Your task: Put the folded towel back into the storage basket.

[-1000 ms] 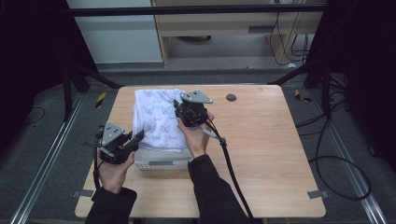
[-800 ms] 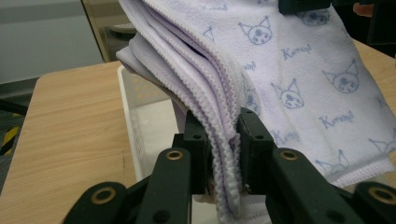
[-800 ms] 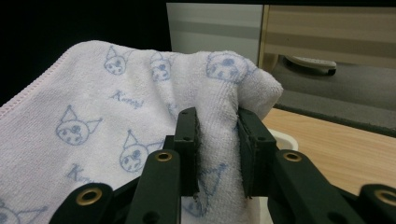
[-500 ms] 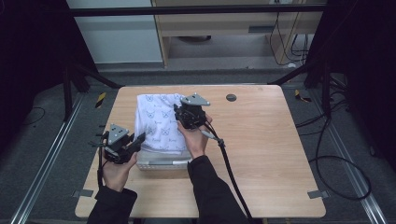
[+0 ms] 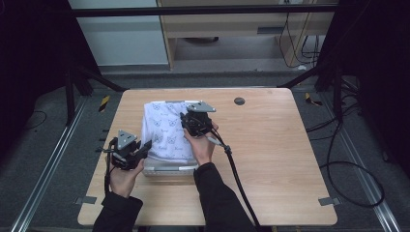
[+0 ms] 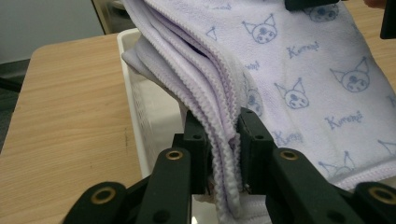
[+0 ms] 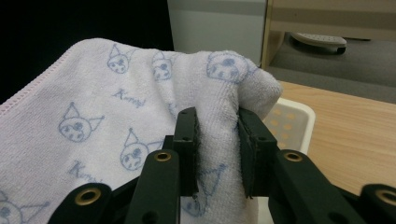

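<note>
High view: both tongs, left (image 5: 145,146) and right (image 5: 186,121), pinch the folded towel (image 5: 167,133) over the white basket (image 5: 169,169); soft, light, floppy, best gripped at its bunched edges.

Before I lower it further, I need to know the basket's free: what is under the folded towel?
Under the pale lilac cat-print towel sits a white perforated plastic basket on the wooden table. Its rim and one wall show; the towel covers its inside, so contents cannot be seen.

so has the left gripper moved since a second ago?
Yes. The left gripper, shut on the towel, has moved toward the table's near edge.
</note>
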The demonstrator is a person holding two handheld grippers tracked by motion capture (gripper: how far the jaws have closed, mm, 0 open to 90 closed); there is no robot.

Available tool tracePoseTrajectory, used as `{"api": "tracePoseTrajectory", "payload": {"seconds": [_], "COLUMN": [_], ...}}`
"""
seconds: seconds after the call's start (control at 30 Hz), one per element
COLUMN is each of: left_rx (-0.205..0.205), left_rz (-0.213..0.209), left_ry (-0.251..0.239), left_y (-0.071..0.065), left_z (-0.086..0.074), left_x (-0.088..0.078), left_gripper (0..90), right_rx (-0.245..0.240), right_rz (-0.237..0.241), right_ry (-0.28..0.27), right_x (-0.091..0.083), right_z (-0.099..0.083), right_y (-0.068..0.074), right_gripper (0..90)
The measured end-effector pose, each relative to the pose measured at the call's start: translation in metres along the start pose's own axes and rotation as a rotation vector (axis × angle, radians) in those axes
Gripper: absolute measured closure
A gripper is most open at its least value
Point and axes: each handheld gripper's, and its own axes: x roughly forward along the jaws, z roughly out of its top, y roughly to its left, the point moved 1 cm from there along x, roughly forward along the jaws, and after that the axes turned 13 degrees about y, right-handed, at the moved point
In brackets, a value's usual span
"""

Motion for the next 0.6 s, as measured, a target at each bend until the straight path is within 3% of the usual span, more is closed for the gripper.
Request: {"api": "tracePoseTrajectory", "payload": {"seconds": [0.6], "left_rx": [-0.005], "left_rz": [-0.003], "left_ry": [0.069], "left_y": [0.001], "left_z": [-0.009], "left_x": [0.022], "left_gripper": [74.7], "right_rx": [-0.021], "right_rz": [-0.017], "right_ry": [0.060], "right_x": [0.018], "right_z": [-0.014], "right_y": [-0.004], "right_gripper": [69.9]}}
